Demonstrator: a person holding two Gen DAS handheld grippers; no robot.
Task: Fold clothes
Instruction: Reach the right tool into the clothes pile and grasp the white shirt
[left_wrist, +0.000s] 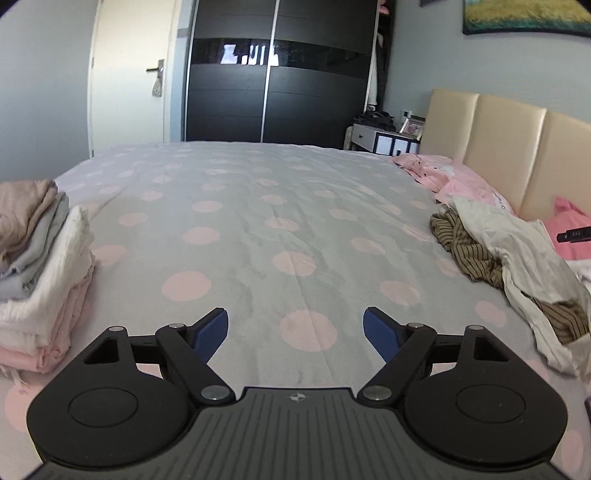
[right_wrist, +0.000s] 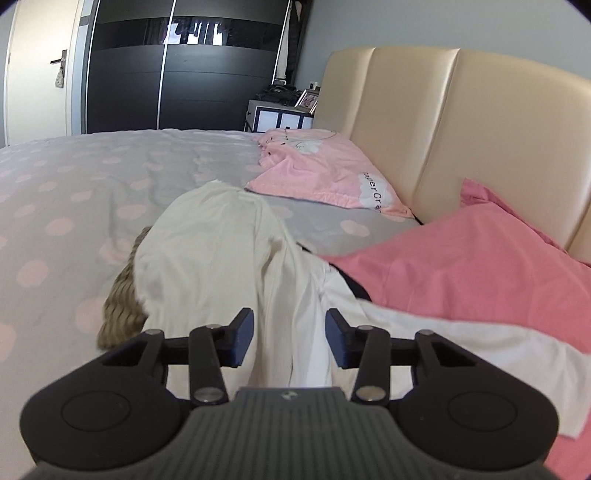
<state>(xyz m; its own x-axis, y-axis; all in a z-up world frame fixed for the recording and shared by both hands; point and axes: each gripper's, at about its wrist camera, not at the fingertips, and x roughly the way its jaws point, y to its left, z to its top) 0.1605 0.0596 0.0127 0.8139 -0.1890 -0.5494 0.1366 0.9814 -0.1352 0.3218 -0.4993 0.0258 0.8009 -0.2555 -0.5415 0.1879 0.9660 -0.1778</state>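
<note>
A wide bed (left_wrist: 258, 229) with a grey cover dotted in pale pink filled the room, its cream padded headboard (right_wrist: 443, 129) on the right and a black sliding wardrobe (left_wrist: 273, 74) beside a white door (left_wrist: 129, 74) at the far wall. A stack of folded clothes (left_wrist: 40, 273) sat at the bed's left edge. On the right lay the unfolded heap: a cream shirt (right_wrist: 221, 258) draped over a brown striped garment (right_wrist: 122, 306), its long axis running from near to far, with a pink cloth (right_wrist: 480, 277) just beside it and a pink pillow (right_wrist: 325, 173) farther off. The left tool (left_wrist: 295, 334) hung released and wide apart over bare cover, holding nothing. The right tool (right_wrist: 290, 338) was spread with a ridge of the cream shirt between its fingers, not clenched on it
</note>
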